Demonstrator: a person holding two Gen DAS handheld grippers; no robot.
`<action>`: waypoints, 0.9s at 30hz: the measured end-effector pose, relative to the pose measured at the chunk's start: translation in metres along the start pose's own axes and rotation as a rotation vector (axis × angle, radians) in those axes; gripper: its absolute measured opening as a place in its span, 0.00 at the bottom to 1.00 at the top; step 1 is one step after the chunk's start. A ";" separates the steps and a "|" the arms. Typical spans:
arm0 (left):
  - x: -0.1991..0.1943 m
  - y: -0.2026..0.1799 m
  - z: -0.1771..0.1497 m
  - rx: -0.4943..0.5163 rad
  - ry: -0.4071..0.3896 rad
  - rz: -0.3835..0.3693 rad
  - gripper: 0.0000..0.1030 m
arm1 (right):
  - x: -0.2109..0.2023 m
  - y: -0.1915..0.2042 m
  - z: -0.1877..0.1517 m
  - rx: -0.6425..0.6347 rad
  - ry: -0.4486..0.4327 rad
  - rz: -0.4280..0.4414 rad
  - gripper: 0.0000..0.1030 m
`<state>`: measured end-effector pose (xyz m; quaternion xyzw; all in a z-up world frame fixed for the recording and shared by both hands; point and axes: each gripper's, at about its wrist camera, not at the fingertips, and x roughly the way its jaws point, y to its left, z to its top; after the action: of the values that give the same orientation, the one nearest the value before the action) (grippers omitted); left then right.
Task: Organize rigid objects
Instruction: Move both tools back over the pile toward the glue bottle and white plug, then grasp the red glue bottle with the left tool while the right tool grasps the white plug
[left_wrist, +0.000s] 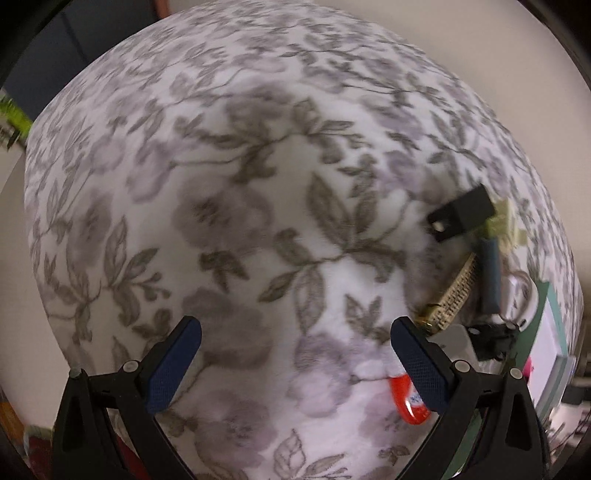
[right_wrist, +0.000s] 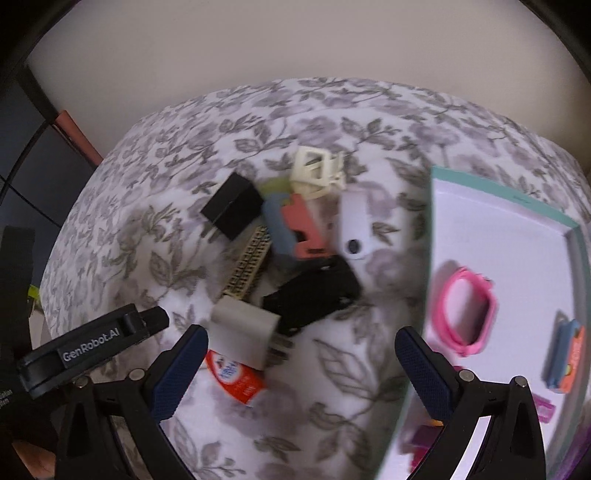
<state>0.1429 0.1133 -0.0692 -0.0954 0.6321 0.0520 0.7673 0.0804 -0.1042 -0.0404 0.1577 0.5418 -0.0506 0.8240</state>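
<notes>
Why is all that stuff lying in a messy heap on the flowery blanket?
It has not been sorted yet. The black block, pink piece and white gadget lie jumbled together beside the box, where only a pink band and a few bits sit.

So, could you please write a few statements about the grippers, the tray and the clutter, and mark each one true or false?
1. The right gripper is open and empty. True.
2. The pink ring lies on the blanket. False: it lies in the tray.
3. The left gripper grips the orange item. False: its jaws are apart, holding nothing.
4. The black block sits on the floral blanket, left of the tray. True.
5. The tray has a teal rim. True.
</notes>
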 end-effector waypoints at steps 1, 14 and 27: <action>0.000 0.003 0.000 -0.009 -0.001 0.004 0.99 | 0.002 0.002 0.000 -0.002 0.005 0.008 0.99; -0.002 0.017 0.001 -0.065 0.011 0.010 0.99 | 0.030 0.021 -0.004 0.050 0.051 0.044 0.90; 0.010 0.021 0.004 -0.053 0.042 -0.038 0.99 | 0.035 0.012 -0.005 0.108 0.074 0.099 0.63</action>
<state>0.1446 0.1340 -0.0799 -0.1290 0.6444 0.0521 0.7520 0.0933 -0.0881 -0.0715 0.2303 0.5601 -0.0331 0.7951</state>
